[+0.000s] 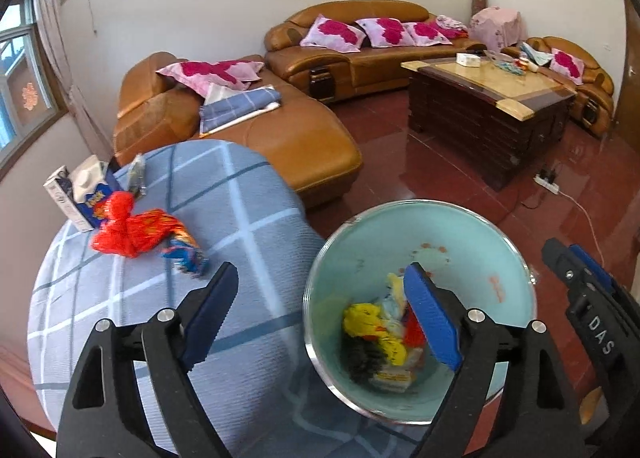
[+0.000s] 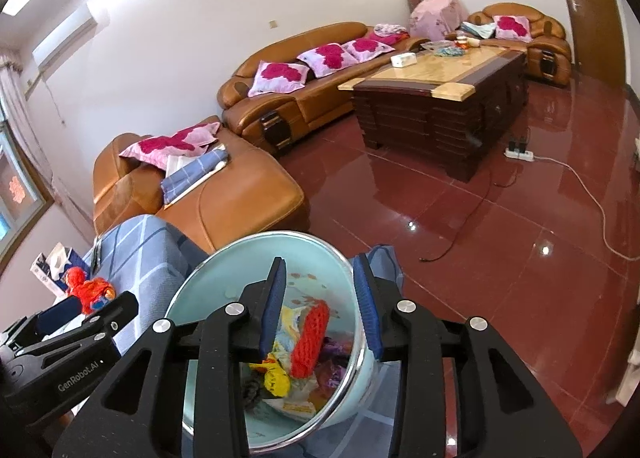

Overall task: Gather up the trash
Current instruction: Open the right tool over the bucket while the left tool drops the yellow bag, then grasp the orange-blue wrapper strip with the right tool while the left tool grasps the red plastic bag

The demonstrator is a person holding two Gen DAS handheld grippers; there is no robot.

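A pale teal bin with a chrome rim stands beside a table under a blue checked cloth. It holds crumpled wrappers, among them a yellow one and a dark tangle. My left gripper is open wide and empty, one finger over the cloth and the other over the bin. My right gripper hangs over the bin with its jaws apart. Below them a red mesh piece lies loose on the trash, touching neither pad. On the cloth remain a red net bag, a colourful wrapper and small cartons.
An orange leather corner sofa with pink cushions stands behind the table. Farther right, a dark wooden coffee table sits on the red tiled floor. A power strip with trailing cables lies on the floor. There is a window at the left.
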